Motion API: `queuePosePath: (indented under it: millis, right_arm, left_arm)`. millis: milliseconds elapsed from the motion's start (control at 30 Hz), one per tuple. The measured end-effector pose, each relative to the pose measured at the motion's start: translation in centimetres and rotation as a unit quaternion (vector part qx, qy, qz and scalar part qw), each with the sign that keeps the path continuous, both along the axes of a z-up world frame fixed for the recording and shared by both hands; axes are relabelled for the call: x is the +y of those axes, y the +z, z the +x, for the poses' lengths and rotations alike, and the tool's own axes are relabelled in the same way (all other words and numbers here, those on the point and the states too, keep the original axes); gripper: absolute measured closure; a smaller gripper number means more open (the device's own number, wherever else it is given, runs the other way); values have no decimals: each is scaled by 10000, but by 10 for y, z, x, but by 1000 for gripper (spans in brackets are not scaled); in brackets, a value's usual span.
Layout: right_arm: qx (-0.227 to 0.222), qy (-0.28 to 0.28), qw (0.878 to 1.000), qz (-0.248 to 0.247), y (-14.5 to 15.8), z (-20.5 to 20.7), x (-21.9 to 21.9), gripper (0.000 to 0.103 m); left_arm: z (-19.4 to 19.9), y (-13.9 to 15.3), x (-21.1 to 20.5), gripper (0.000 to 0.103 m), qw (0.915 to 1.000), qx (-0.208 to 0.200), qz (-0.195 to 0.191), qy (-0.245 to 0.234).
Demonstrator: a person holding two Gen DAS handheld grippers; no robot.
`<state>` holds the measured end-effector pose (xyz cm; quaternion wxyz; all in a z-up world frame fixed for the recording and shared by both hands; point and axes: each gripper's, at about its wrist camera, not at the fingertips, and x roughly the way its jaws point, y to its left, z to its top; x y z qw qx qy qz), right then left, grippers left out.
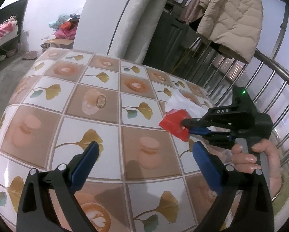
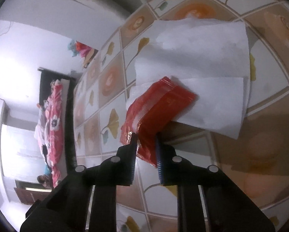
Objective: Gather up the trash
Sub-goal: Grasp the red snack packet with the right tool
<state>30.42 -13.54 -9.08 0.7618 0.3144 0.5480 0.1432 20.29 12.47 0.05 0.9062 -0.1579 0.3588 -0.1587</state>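
right gripper [image 2: 145, 137], body lettered "das", clenched on red wrapper [image 2: 154, 114] at the white tissue's [image 2: 192, 58] near edge on the floral-tiled tabletop [image 1: 105, 127]; left gripper [image 1: 146, 148] released, hovering over bare tiles beside them.

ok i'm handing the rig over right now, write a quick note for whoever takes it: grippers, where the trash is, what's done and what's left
Right hand-held gripper: shut on the red wrapper, pinching its near end; the wrapper lies partly on the white tissue on the tiled tabletop.
Left hand-held gripper: open, empty, over the table a little short of the wrapper.
Done: wrapper gripped. No bin shows in either view.
Left: lift the wrapper away, then pick up the tissue, probably with the left gripper, and take both to wherever the trash goes.
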Motion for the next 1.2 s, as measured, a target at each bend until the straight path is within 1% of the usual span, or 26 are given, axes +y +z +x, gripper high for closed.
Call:
queuePosePath:
  millis: [100, 300, 367, 500, 567, 633, 767, 867, 967, 1033, 1100, 1133, 1167, 1200]
  right_arm:
    - [12, 42, 9999, 108, 0, -3, -4, 89]
    - [-43, 263, 9995, 154, 9, -25, -22, 90]
    - [-39, 283, 9995, 157, 9, -38, -33, 90]
    - [-4, 150, 9997, 195, 8, -60, -62, 90]
    - [6, 58, 9997, 225, 7, -70, -76, 90]
    - [-1, -80, 9997, 251, 6, -80, -93, 90]
    - [-71, -357, 9989, 308, 6, -94, -119, 90]
    - [-139, -551, 9976, 400, 8, -104, -136, 90]
    - [-226, -819, 9949, 541, 9, -116, -155, 90]
    - [-254, -946, 9934, 598, 9, -123, -165, 90]
    - [-251, -1034, 9922, 643, 7, -128, -171, 90]
    - [-252, -1065, 9919, 639, 6, -131, -172, 90]
    - [-252, -1088, 9917, 634, 5, -132, -171, 90]
    - [-251, -1106, 9916, 627, 5, -134, -177, 90]
  left_arm:
    - [0, 2, -2, 8, 10000, -21, -17, -8]
    - [6, 5, -2, 17, 9998, 17, -157, -80]
    - [8, 6, -4, 22, 9997, 28, -190, -133]
    - [20, 6, -14, 30, 9986, 159, -310, -393]
    - [33, 3, -26, 37, 9976, 343, -284, -538]
    - [43, 1, -38, 40, 9964, 435, -217, -700]
    - [68, 1, -72, 43, 9934, 534, 82, -1010]
    - [85, 1, -102, 45, 9903, 459, 432, -1238]
    - [97, -3, -135, 45, 9844, 390, 843, -1497]
    - [101, -9, -157, 46, 9778, 364, 1170, -1701]
    - [100, -16, -179, 49, 9688, 349, 1497, -1946]
    - [99, -19, -186, 52, 9650, 368, 1596, -2048]
    - [96, -23, -195, 59, 9599, 415, 1702, -2190]
    - [93, -24, -200, 59, 9573, 364, 1796, -2235]
